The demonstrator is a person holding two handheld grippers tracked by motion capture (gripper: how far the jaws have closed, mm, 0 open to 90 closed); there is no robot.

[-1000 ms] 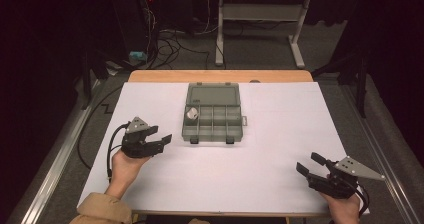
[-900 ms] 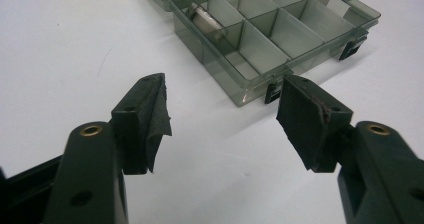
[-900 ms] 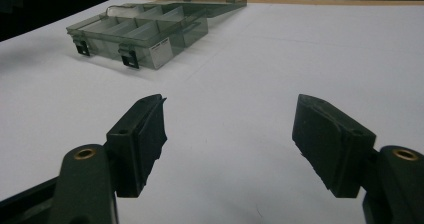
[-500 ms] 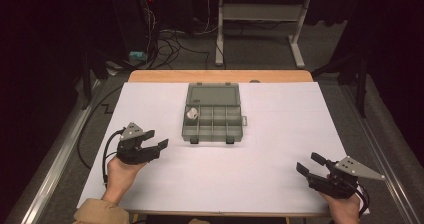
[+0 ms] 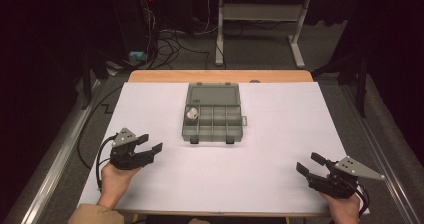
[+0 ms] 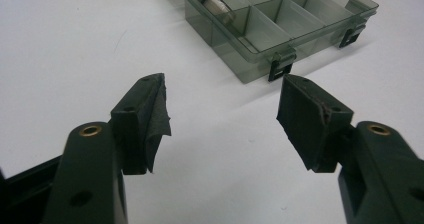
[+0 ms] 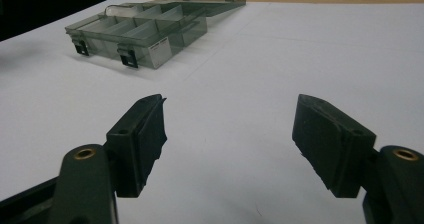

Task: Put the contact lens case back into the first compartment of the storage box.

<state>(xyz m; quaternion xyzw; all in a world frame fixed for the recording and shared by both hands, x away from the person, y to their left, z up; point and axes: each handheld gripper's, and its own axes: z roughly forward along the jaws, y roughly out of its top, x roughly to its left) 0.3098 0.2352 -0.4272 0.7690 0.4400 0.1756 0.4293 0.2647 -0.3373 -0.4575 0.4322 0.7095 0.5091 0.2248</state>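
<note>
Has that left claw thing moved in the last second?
Yes. The left gripper has drawn back toward the person, away from the compartment box.

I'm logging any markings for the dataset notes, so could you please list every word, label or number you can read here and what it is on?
No text can be read in these pictures.
White label on the end wall of the organizer box: too blurred and small to read.
Grippers and white table cover: no visible markings.
</note>
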